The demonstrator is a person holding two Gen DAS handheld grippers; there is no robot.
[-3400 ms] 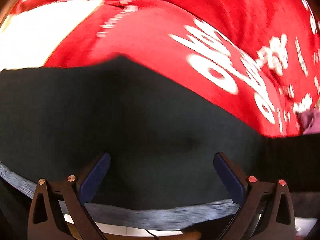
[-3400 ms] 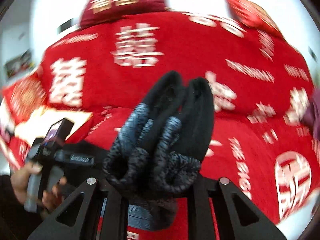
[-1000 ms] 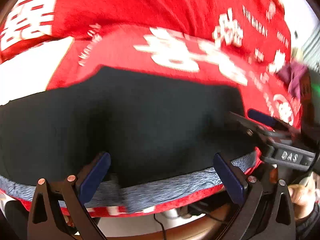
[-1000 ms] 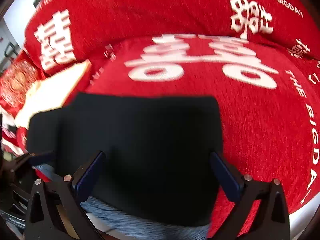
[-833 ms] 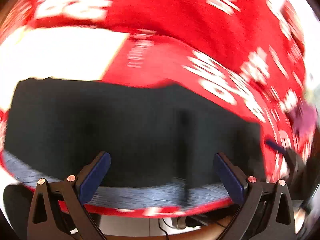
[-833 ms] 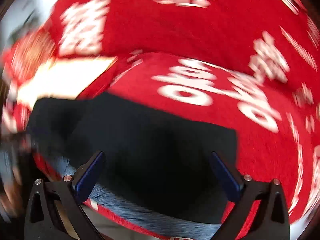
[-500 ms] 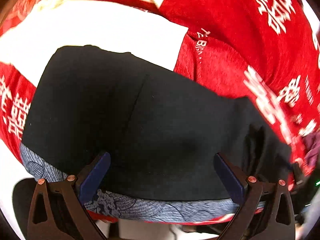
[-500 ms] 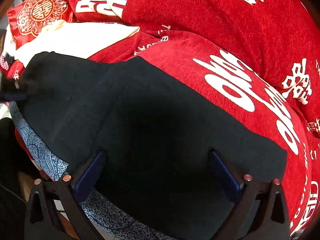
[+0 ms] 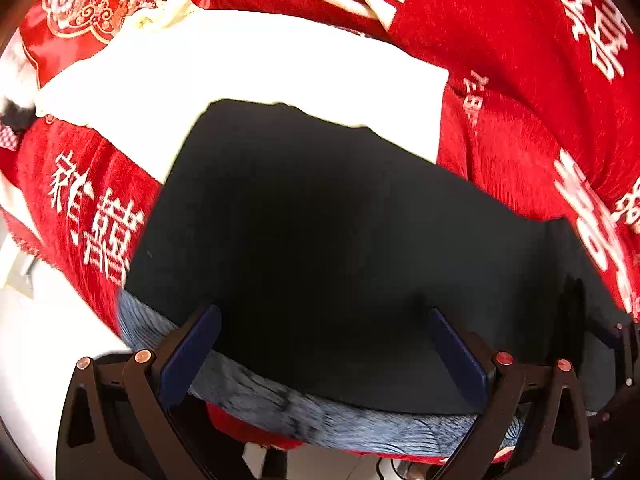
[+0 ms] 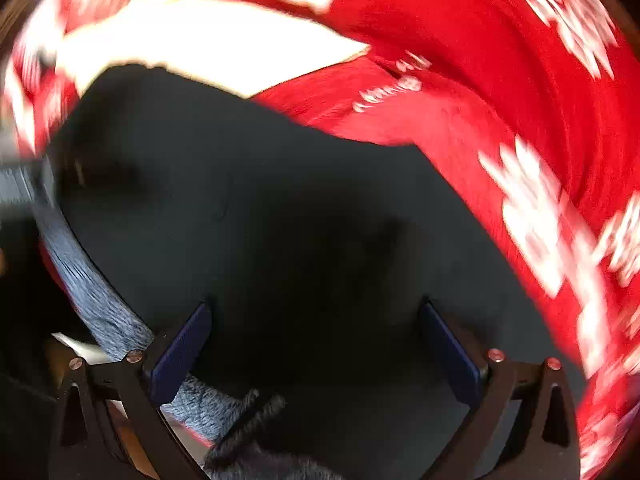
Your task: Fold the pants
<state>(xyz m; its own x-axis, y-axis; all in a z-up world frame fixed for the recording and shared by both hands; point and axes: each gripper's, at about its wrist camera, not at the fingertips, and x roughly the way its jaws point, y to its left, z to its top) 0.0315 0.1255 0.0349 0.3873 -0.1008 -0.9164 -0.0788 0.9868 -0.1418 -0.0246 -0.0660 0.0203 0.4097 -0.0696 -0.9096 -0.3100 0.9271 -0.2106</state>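
Observation:
The black pants [image 9: 328,240] lie spread flat on a red sofa cover, with a grey-blue patterned waistband [image 9: 304,412] along the near edge. They also fill the right wrist view [image 10: 280,220], which is blurred. My left gripper [image 9: 324,344] is open and empty, low over the pants near the waistband. My right gripper [image 10: 316,340] is open and empty over the pants, with the waistband [image 10: 92,292] curving at its left.
The red cover with white lettering [image 9: 560,100] surrounds the pants. A white cloth [image 9: 248,64] lies behind the pants at the back left. A red and gold cushion [image 9: 108,0] sits at the far left. The other gripper's black frame [image 9: 624,360] shows at the right edge.
The right gripper has let go of the bunched pants, which now lie flat. Both grippers have swung left over the pants, and the right view is blurred with motion.

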